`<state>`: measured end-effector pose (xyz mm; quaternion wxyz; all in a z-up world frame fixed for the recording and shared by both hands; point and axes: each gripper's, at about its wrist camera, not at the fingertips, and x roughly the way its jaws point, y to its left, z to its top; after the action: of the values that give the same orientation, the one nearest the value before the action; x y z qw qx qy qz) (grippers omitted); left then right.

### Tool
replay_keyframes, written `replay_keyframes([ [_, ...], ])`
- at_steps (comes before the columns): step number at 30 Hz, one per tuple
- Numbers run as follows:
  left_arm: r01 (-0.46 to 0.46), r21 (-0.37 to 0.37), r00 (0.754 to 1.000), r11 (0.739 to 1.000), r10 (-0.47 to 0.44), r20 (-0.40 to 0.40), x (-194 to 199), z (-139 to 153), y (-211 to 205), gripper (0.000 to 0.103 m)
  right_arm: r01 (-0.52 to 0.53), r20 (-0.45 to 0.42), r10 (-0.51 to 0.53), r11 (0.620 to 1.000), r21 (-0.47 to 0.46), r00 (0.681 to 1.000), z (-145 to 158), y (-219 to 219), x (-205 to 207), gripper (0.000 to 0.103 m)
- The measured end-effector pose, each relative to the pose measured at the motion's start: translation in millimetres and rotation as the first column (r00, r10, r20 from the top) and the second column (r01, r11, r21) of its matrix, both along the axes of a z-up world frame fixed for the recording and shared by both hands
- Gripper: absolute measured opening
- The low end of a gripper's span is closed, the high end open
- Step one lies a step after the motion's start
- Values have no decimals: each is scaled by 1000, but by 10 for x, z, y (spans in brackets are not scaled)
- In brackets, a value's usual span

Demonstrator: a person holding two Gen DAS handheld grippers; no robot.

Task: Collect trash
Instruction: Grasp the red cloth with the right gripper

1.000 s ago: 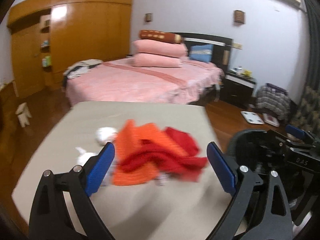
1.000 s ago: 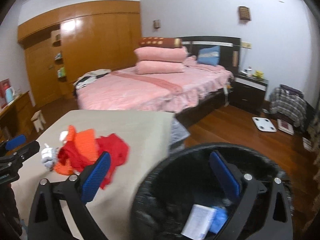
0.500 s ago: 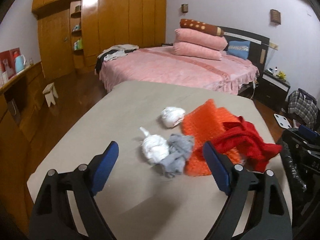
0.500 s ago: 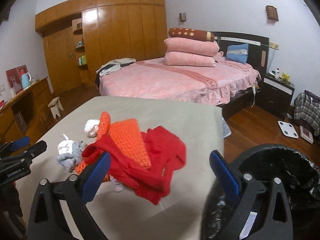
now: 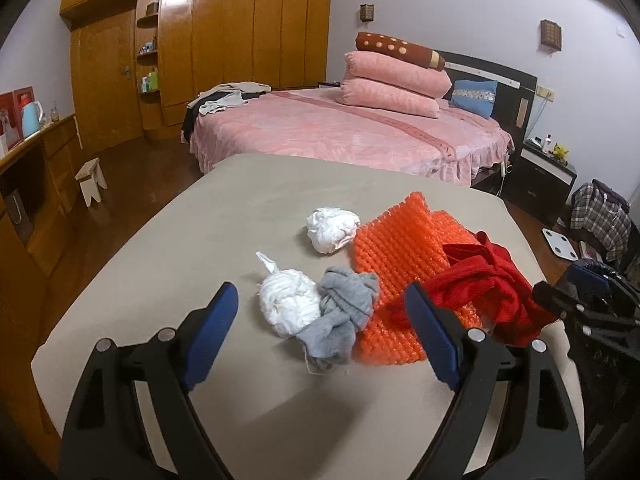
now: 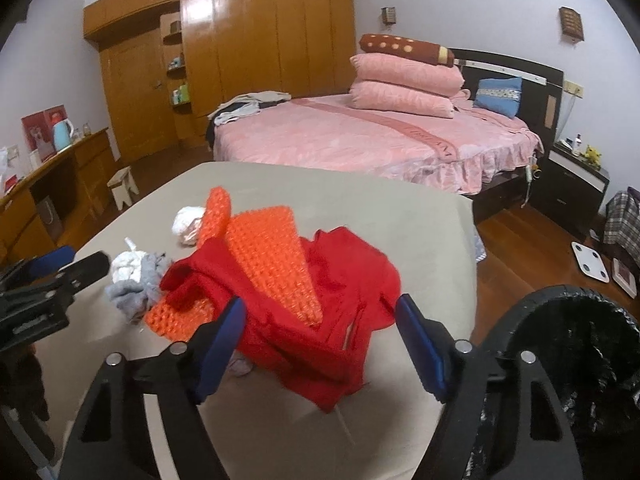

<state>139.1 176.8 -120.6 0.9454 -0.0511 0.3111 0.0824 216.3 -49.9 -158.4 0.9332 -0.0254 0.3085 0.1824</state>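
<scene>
In a bedroom, I hold my left gripper (image 5: pixel 322 320) over a beige-covered table (image 5: pixel 200 248), its blue-padded jaws spread wide and gripping nothing. Framed between them on the cloth lie a white crumpled wad (image 5: pixel 287 304) and a grey crumpled rag (image 5: pixel 344 316), touching each other — the pads clear of both. A second white wad (image 5: pixel 332 229) sits a little farther back, just beside an orange bubble-textured sheet (image 5: pixel 404 256). A red garment (image 5: pixel 484 280) is draped over that sheet's right side.

My right gripper (image 6: pixel 320 332) hangs above the near edge of the red garment, seen from the right wrist as a heap with the orange sheet folded across it. Its jaws have just been closing somewhat, yet they stand well apart and hold nothing; the red cloth lies below and between them, not pinched. A small pale scrap (image 6: pixel 242 368) peeks out under the garment's near-left edge.

A black-lined trash bin (image 6: pixel 576 360) stands beside the table's right corner, at the lower right of the right wrist view — its contents too dark to make out.

Behind the table stretches a pink bed (image 5: pixel 344 132) stacked with pink pillows (image 5: pixel 396 84) and a brown dotted bolster (image 5: pixel 396 46), before a wooden wardrobe wall (image 5: pixel 224 40). A white bathroom scale (image 6: pixel 591 267) lies on the wooden floor (image 6: pixel 520 236).
</scene>
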Motion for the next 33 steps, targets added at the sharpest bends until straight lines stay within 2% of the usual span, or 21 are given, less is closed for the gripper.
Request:
replay_keyframes([
  [4, -3, 0, 1000, 1000, 3, -11, 29, -48, -12, 83, -37, -17, 37, 999, -7, 999, -67, 108, 10, 75],
  [7, -6, 6, 1000, 1000, 6, -14, 33, -58, -14, 83, -62, -30, 62, 998, -20, 998, -125, 211, 47, 68],
  [9, -6, 8, 1000, 1000, 6, -17, 39, -63, -14, 83, -97, -56, 96, 995, -25, 994, -162, 274, 82, 46],
  [11, -9, 7, 1000, 1000, 9, -19, 44, -61, -3, 83, -136, -80, 135, 991, -11, 988, -168, 296, 76, 35],
  [14, -12, 6, 1000, 1000, 12, -21, 26, -61, 7, 83, -164, -64, 163, 986, -17, 985, -127, 299, -7, 14],
  [16, -11, 3, 1000, 1000, 11, -21, 23, -55, 5, 83, -188, -74, 188, 982, 6, 979, -98, 277, -52, 9],
  [25, 5, -12, 1000, 1000, -5, -11, -65, 2, -106, 83, -206, -58, 209, 977, 52, 976, 66, 196, -191, 8],
  [28, 10, -13, 1000, 1000, -10, -20, -94, -20, -145, 83, -213, -74, 214, 977, 31, 974, -3, 285, -151, 12],
  [30, 10, -15, 1000, 1000, -10, -26, -103, -31, -147, 83, -212, -88, 213, 977, 22, 973, -65, 320, -108, 24],
  [33, 9, -14, 1000, 1000, -9, -29, -118, -31, -143, 83, -219, -111, 220, 976, 23, 969, -140, 398, -42, 25],
])
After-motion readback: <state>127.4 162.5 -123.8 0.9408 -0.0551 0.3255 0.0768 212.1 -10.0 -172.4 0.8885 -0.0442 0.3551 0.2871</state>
